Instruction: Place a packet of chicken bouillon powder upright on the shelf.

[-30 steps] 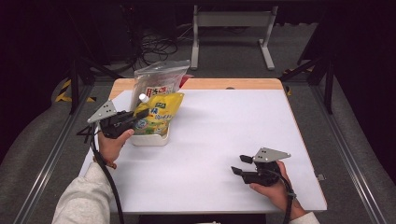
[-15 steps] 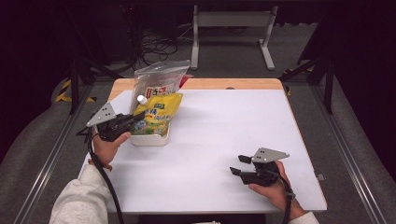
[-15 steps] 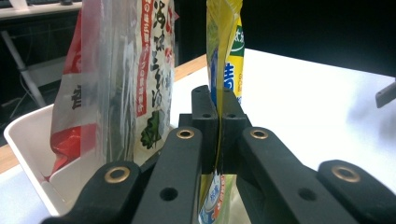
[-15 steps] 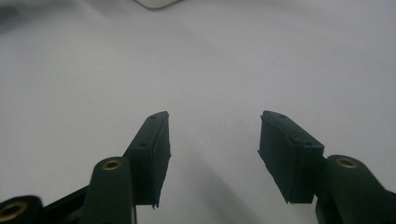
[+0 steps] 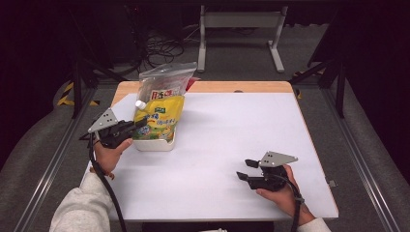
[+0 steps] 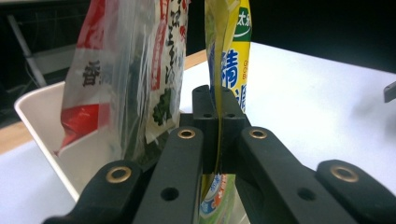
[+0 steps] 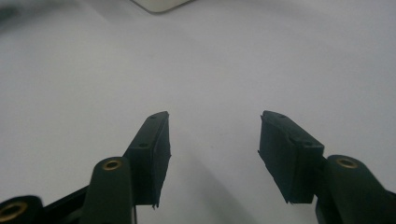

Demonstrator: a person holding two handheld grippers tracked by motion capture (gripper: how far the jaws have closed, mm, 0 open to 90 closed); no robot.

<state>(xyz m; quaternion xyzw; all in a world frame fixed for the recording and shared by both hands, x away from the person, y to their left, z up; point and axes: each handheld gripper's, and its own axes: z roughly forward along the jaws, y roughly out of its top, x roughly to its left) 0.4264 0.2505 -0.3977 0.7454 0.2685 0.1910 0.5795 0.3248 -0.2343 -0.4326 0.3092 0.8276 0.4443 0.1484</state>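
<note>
Nearest the person, the right gripper sat low on the white table, held in the right hand; jaws stood apart w/ nothing betw. them, just bare tabletop ahead in the right gripper view. Well apart from it, on the other side, the left gripper in the left hand had its jaws pinched tight on the edge of the yellow pouch; in the left gripper view the pads met on the pouch's thin seam.

The pouch stood upright in a white tray near the table's far left corner, white cap at its top left. Just behind it in the same tray stood a clear bag w/ red-and-white label, leaning against the pouch; close up, the bag was beside the gripper's jaws, crowding that side.

Writing: blue and green East Asian characters on the pouch, dark ones on the bag's label; too partial to read out.

Beyond: wooden strip along the table's far edge, grey floor, cables, a light metal stand, dark room.
</note>
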